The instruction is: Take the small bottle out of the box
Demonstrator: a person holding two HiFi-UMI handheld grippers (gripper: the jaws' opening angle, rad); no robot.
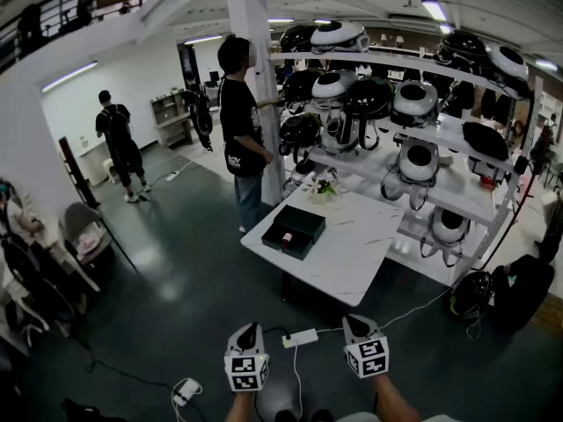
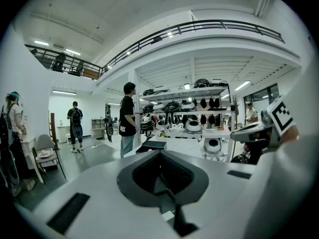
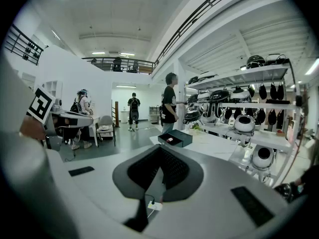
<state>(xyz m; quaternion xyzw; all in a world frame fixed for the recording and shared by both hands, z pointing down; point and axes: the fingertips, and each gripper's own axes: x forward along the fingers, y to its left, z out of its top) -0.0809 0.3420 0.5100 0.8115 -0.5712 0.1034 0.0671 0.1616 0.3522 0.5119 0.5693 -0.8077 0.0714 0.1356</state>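
Dark polished floor fills most of the hall, and across it stands a white table (image 1: 352,251) with an open black box (image 1: 297,229) near its near-left corner. Racks of rounded robot heads (image 1: 413,104) rise behind it, and a person in black (image 1: 239,130) stands at its far-left end.

Inside the box, in the half that faces the camera, lies a little pink shape (image 1: 285,236), too small to make out but presumably the small bottle. The right gripper view shows it as a pale speck (image 3: 170,140) in the box.

Both tools hang low over the floor, well short of the table, with a white power strip (image 1: 300,338) on the floor between them. The left tool (image 1: 247,331) has its jaws together with nothing in them, and so does the right tool (image 1: 355,322).

The box lies straight ahead of both tools, roughly midway between their lines, with its long side running diagonally from near-left to far-right. Neither tool is clearly the nearer. Any grasp first calls for walking up to the table and parting the jaws, then coming down on the bottle from above the box's open half.
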